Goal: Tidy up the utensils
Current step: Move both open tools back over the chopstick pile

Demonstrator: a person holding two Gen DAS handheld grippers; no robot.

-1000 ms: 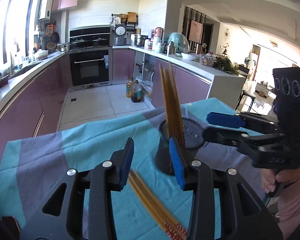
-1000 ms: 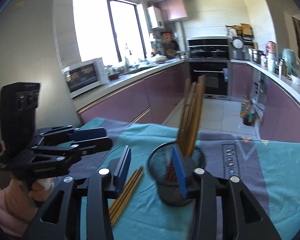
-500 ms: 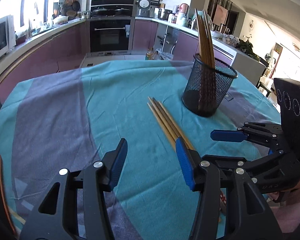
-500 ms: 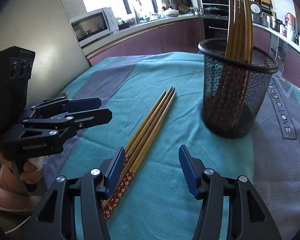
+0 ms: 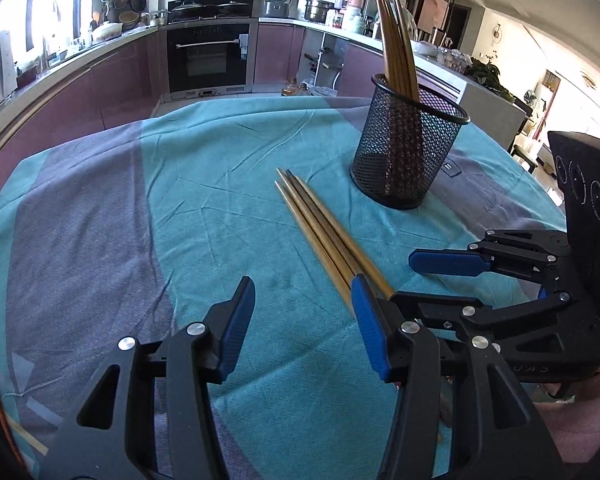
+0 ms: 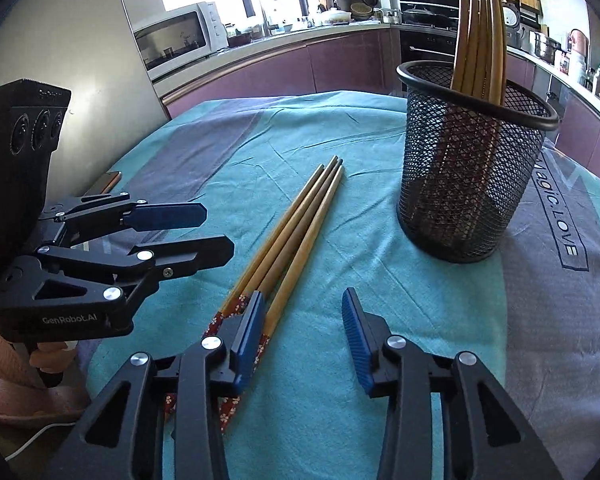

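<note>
Chopsticks [image 6: 296, 236], four loose, are laid side by side on the teal-clothed surface [image 5: 204, 184], tips aimed at the mesh holder [image 6: 472, 164], where further sticks are stood upright. Patterned handle ends are found at the right gripper [image 6: 304, 340], jaws apart and empty, the sticks' long axis running roughly along its reach. Left gripper [image 5: 304, 324] jaws are likewise apart and empty, just beside the bundle. Right is judged better placed.

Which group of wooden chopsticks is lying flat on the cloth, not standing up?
The loose wooden chopsticks beside the black mesh holder lie flat on the teal cloth; the other chopsticks stand upright inside that holder.
</note>
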